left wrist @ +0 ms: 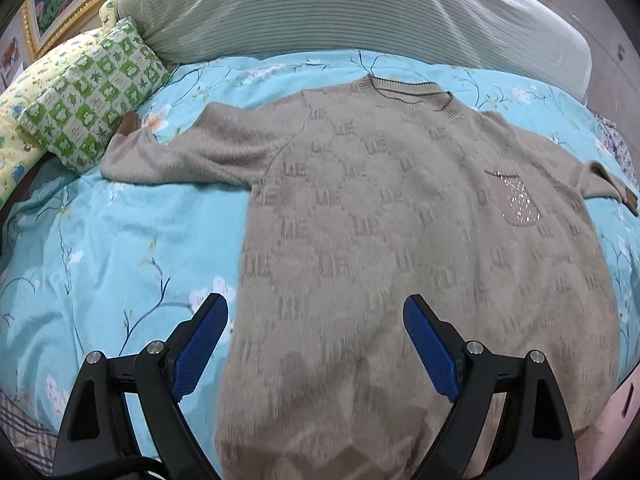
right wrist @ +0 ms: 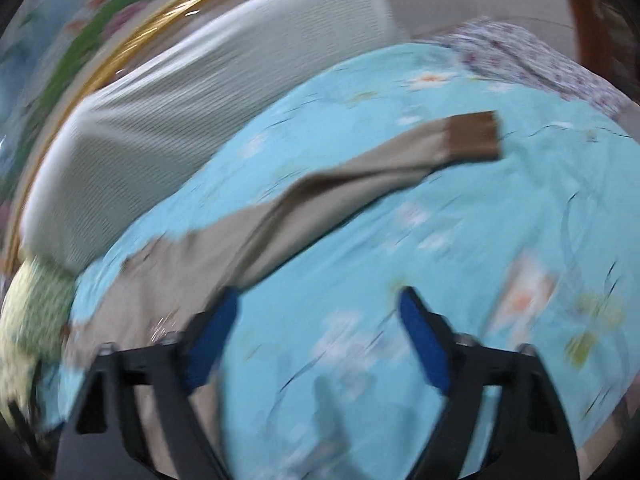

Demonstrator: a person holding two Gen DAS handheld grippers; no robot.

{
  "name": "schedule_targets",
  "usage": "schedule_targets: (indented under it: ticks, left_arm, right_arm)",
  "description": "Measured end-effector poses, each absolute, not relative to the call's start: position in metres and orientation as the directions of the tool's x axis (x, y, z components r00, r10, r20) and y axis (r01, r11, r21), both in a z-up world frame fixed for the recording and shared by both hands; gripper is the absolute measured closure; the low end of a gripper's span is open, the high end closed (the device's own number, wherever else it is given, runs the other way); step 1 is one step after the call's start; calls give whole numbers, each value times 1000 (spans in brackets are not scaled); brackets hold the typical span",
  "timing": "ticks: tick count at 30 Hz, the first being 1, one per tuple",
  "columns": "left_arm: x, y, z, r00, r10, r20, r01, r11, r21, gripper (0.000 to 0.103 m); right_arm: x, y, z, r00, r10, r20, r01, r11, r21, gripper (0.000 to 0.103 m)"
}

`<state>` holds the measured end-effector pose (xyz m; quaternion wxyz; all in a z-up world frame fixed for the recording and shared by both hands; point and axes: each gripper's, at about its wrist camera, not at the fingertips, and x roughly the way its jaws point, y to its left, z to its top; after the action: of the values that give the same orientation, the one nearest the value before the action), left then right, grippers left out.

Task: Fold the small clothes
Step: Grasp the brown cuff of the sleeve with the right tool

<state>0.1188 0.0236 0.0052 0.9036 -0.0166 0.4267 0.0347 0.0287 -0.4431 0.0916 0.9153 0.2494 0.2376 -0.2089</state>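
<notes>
Beige sweater (left wrist: 400, 208) flat, collar toward headboard (left wrist: 320, 12), sleeves outspread.

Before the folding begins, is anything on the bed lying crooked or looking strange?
Mostly no. The sweater lies flat on the bedcover, both sleeves spread out. Only the sleeve in the right wrist view looks twisted and creased along its length before the brown cuff. Both hand-held grippers are open and hold nothing.
</notes>
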Motion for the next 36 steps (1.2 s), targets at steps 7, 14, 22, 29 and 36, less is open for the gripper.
schedule_targets:
  ticks: [7, 14, 22, 29, 36]
  left_arm:
    - [166, 29, 10, 637, 95, -765, -99, 994, 40, 13]
    - [205, 36, 3, 622, 106, -775, -128, 991, 33, 13]
    - [225, 34, -14, 587, 99, -803, -108, 993, 43, 13]
    - [214, 31, -8, 594, 56, -802, -69, 997, 19, 13]
    - [197, 43, 2, 613, 13, -790, -56, 998, -27, 13]
  right_arm:
    - [43, -546, 96, 784, -321, -530, 601, 603, 524, 34]
    - [69, -604, 79, 744, -353, -567, 666, 460, 587, 63]
    - [86, -552, 137, 818, -388, -424, 568, 659, 493, 94]
    - [143, -402, 199, 950, -4, -311, 140, 900, 414, 94]
    - [205, -251, 199, 857, 363, -366, -256, 916, 310, 94]
